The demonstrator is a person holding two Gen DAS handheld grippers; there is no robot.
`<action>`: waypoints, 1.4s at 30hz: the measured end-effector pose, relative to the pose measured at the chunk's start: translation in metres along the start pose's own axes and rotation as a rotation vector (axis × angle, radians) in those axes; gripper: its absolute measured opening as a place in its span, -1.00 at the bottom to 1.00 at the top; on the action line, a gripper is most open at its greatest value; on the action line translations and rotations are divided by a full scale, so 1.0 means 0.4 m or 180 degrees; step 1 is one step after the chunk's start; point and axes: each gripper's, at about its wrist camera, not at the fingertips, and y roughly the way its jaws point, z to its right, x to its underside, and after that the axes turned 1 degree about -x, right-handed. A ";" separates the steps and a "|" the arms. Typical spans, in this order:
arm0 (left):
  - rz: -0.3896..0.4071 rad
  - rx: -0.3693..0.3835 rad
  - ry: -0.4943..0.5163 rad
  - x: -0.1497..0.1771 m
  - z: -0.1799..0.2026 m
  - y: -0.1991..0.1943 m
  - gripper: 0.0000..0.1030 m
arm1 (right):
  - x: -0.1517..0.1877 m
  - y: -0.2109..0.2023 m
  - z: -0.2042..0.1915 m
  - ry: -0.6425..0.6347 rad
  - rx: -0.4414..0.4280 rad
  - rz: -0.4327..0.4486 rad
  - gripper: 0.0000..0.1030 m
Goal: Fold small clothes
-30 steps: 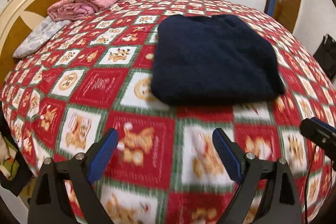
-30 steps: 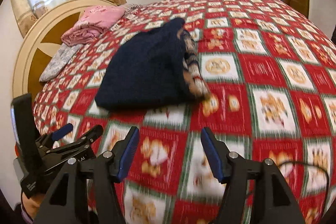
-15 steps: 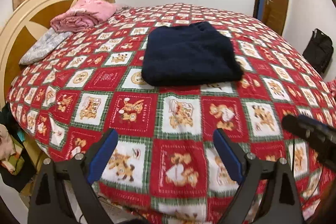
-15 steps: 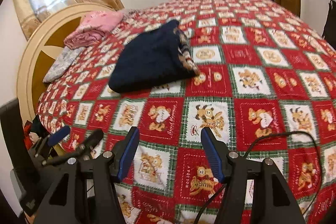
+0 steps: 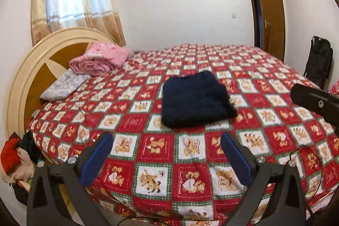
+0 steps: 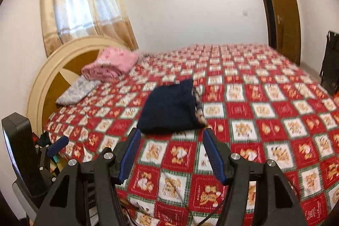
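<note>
A folded navy sweater (image 5: 196, 100) lies flat on the red patterned bedspread (image 5: 156, 162); it also shows in the right wrist view (image 6: 170, 108), with a patterned edge on its right side. My left gripper (image 5: 167, 154) is open and empty, held back over the bed's near edge. My right gripper (image 6: 170, 151) is open and empty, also short of the sweater. Part of the right gripper's body (image 5: 315, 101) shows at the right of the left wrist view.
Folded pink clothes (image 5: 99, 58) and a grey pillow (image 5: 63, 86) sit by the round headboard (image 5: 27, 77). A clothes pile (image 5: 14, 162) lies on the floor at left. A brown door (image 5: 271, 14) and a black bag (image 5: 317, 60) stand at right.
Both grippers have pulled back and up from the bed, so the sweater looks smaller and farther. Both stay open and empty.
</note>
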 end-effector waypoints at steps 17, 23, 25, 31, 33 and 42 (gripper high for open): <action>0.0125 0.0069 -0.0059 -0.008 0.012 -0.061 1.00 | -0.004 -0.082 -0.026 -0.0149 0.0198 0.0382 0.30; 0.0138 0.0072 -0.0060 -0.010 0.013 -0.064 1.00 | -0.005 -0.081 -0.030 -0.0157 0.0209 0.0381 0.31; 0.0138 0.0076 -0.0061 -0.010 0.014 -0.065 1.00 | -0.004 -0.081 -0.027 -0.0158 0.0209 0.0381 0.30; 0.0136 0.0076 -0.0063 -0.010 0.013 -0.066 1.00 | -0.003 -0.081 -0.026 -0.0157 0.0210 0.0379 0.31; 0.0141 0.0074 -0.0060 -0.011 0.013 -0.066 1.00 | -0.004 -0.081 -0.028 -0.0155 0.0209 0.0382 0.31; 0.0144 0.0079 -0.0074 -0.012 0.015 -0.068 1.00 | -0.003 -0.078 -0.026 -0.0147 0.0211 0.0366 0.31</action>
